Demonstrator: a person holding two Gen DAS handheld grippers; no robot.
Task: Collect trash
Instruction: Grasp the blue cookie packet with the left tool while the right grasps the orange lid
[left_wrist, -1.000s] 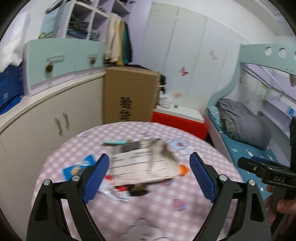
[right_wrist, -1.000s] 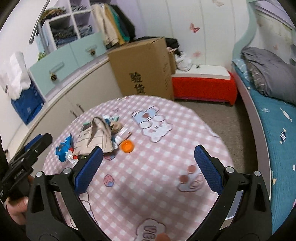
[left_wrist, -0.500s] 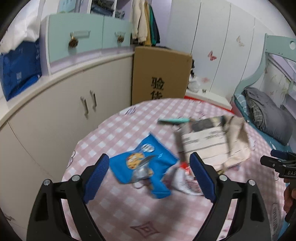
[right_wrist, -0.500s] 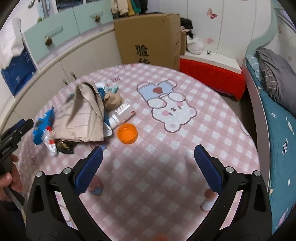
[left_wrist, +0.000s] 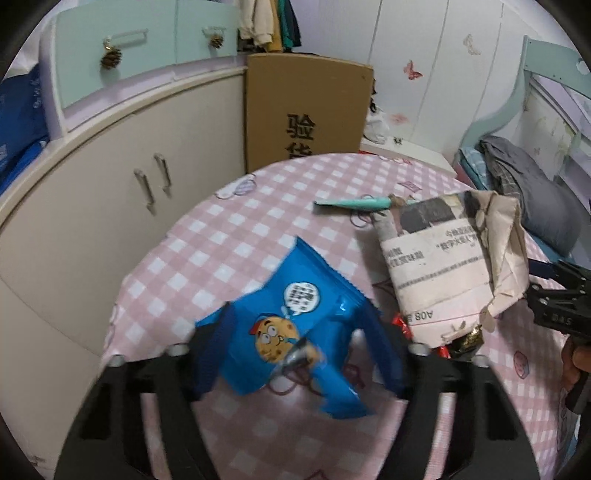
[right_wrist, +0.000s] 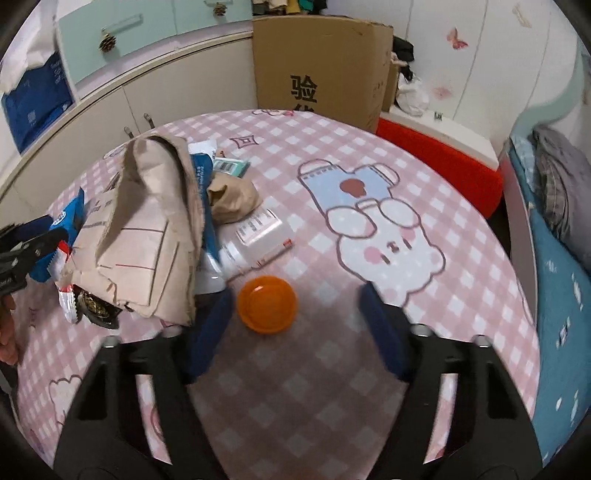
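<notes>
A blue cookie wrapper lies on the pink checked round table. My left gripper is open, its fingers either side of the wrapper. A folded newspaper lies to its right, with a teal wrapper behind it. In the right wrist view my right gripper is open around an orange cap. A clear plastic bottle, a crumpled brown paper and the newspaper lie just beyond.
A cardboard box stands behind the table, beside curved white cabinets. A bed is on the right and a red-sided bench is beyond the table. Small red and dark wrappers lie by the newspaper.
Both grippers have moved forward and down toward the table. The left one now straddles the blue wrapper; the right one now straddles the orange cap. Both stay open.
</notes>
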